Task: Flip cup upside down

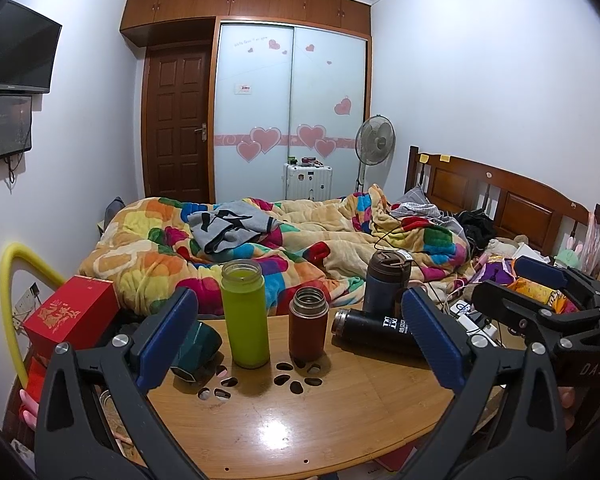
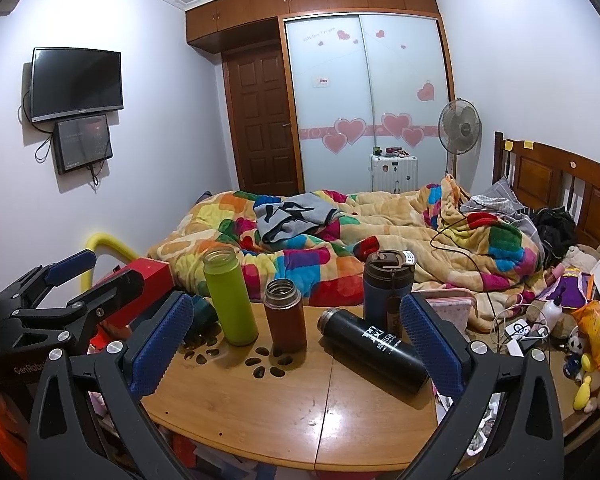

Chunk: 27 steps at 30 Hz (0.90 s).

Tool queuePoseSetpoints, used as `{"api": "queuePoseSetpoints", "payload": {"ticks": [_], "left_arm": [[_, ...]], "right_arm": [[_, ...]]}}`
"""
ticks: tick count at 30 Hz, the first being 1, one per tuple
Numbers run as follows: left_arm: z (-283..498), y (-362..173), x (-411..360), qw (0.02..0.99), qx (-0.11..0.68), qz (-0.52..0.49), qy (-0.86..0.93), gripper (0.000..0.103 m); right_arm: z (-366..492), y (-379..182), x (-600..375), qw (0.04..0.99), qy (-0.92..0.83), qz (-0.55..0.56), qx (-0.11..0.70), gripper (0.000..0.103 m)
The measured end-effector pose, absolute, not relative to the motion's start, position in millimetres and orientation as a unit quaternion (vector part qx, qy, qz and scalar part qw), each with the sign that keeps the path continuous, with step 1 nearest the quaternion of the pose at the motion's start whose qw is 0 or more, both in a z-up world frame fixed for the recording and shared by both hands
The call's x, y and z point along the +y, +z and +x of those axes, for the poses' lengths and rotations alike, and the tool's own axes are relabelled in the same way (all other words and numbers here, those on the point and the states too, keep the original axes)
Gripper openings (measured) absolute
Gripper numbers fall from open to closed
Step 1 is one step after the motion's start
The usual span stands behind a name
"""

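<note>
Four cups are on a round wooden table (image 1: 300, 420). A lime-green cup (image 1: 245, 314) and a small brown-red cup (image 1: 308, 324) stand upright with open mouths. A black cup (image 1: 374, 332) lies on its side. A dark blue lidded cup (image 1: 385, 284) stands behind it. All show in the right wrist view too: green (image 2: 230, 296), brown-red (image 2: 285, 316), black (image 2: 374, 350), blue (image 2: 386, 290). My left gripper (image 1: 298, 344) is open and empty, short of the cups. My right gripper (image 2: 296, 346) is open and empty, also short of them.
A dark teal object (image 1: 198, 346) lies at the table's left edge behind my left finger. A red box (image 1: 72, 310) stands left of the table. A bed with a colourful blanket (image 1: 280, 248) lies behind. Chargers, cables and snack bags (image 2: 596, 332) crowd the right side.
</note>
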<state>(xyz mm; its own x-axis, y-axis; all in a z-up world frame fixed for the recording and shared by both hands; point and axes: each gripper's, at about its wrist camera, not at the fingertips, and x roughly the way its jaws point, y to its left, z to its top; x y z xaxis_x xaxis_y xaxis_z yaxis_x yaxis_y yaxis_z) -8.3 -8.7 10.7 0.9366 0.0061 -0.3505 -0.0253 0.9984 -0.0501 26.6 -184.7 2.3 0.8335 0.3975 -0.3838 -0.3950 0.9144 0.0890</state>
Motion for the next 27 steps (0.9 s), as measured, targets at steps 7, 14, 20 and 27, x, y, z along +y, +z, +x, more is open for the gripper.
{"api": "queuePoseSetpoints", "payload": {"ticks": [7,14,20,27], "left_arm": [[-8.4,10.8,-9.0,0.984,0.178,-0.027,0.008,0.103],[-9.0,12.3,-11.2,0.984,0.178,-0.026,0.007,0.103],[-8.8,12.6,-11.5,0.983,0.179,-0.026,0.008,0.103],[-8.9,12.7,-11.9,0.983,0.179,-0.027,0.008,0.103]], "right_arm": [[26.3,2.2,-185.6,0.958,0.207,0.004,0.200,0.103],[27.0,5.0,-184.5,0.958,0.206,0.004,0.200,0.103],[26.8,5.4,-185.4,0.958,0.207,0.004,0.199,0.103],[27.7,5.7,-185.5,0.958,0.206,0.004,0.199,0.103]]}}
